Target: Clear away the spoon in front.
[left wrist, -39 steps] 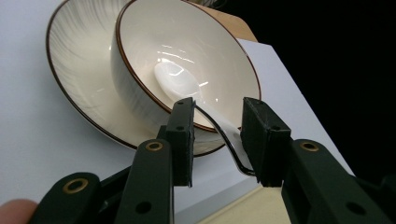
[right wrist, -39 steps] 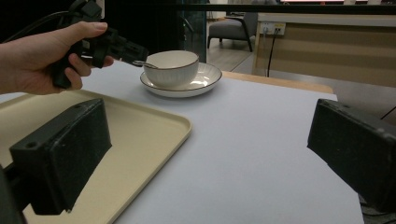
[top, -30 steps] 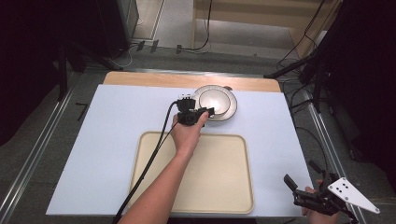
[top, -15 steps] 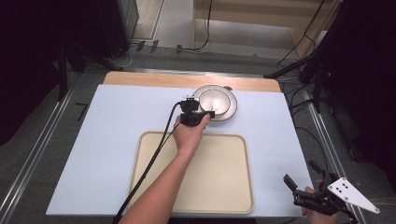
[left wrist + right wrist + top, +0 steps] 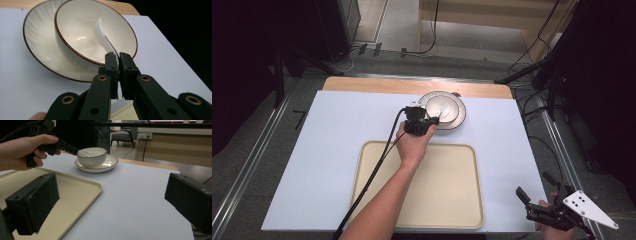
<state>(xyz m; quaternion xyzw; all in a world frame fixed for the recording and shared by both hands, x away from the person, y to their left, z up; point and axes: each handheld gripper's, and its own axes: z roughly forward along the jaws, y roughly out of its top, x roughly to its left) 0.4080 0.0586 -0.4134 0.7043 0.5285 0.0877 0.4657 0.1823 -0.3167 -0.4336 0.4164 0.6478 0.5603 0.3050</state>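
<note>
So we've got the left gripper (image 5: 118,58) clamped on the handle tip of the white spoon (image 5: 102,37) sitting in the bowl (image 5: 95,32), handle angled up toward us, scoop down inside, so we'd say lift it straight out next, probably over to the tray (image 5: 462,210).

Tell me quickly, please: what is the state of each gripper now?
Left gripper: its jaws have just been closing and are shut on the spoon handle.
Right gripper: jaws open, holding nothing.
</note>
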